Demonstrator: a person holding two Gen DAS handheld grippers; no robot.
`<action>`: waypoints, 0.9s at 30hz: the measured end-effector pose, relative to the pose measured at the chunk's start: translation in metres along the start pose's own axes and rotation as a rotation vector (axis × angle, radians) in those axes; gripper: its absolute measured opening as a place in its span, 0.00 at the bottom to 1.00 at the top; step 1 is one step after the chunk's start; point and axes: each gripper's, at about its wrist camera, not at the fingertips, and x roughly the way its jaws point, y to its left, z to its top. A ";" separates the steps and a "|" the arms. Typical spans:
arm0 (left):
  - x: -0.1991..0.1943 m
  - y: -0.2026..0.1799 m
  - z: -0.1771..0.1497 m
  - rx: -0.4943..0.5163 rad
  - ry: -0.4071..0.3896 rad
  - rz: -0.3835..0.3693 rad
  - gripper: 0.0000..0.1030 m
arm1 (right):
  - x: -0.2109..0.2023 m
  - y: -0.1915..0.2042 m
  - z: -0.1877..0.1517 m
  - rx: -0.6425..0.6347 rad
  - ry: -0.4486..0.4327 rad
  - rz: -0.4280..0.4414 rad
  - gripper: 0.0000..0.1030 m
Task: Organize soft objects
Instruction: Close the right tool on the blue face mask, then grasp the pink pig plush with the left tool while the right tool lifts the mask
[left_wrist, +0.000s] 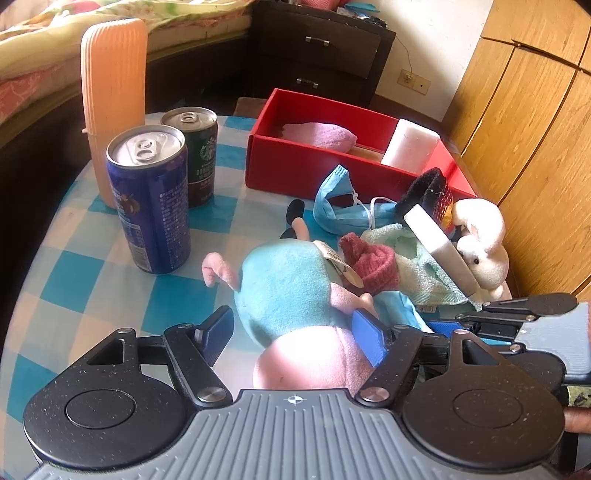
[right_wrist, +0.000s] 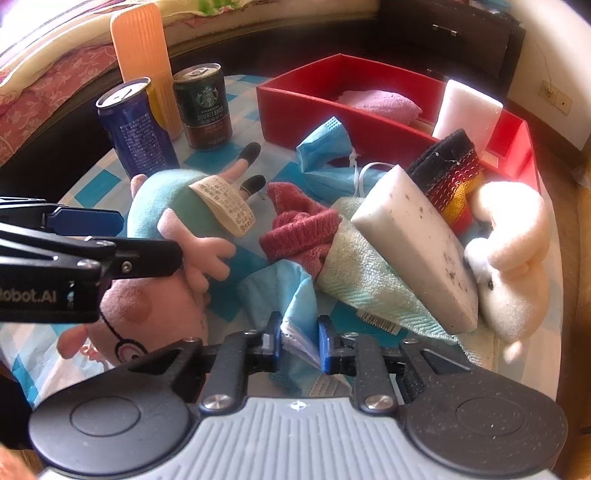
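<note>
On table, red box (left_wrist: 295, 173): pink cloth (left_wrist: 317, 134), white foam block (left_wrist: 408, 144)
Left gripper (left_wrist: 293, 332): spread around pig plush (left_wrist: 288, 291)
Right gripper (right_wrist: 299, 341): pinching blue mask (right_wrist: 291, 295)

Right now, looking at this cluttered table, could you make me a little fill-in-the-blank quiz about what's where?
1. The box on the table is coloured ____.
2. The right gripper is shut on a blue ____.
3. The open left gripper straddles the ____ toy.
4. Beside the orange case stand ____ drink cans.

Missing words: red; mask; pig; two
</note>
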 end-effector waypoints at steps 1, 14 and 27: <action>0.000 0.000 0.000 -0.001 0.001 -0.003 0.68 | -0.002 -0.001 -0.001 -0.001 -0.001 -0.003 0.00; 0.004 -0.005 0.001 0.007 0.009 0.001 0.72 | -0.033 -0.008 -0.010 -0.078 -0.090 -0.184 0.00; 0.004 0.000 0.008 -0.037 0.025 0.009 0.77 | -0.057 -0.050 -0.017 0.077 -0.117 -0.157 0.00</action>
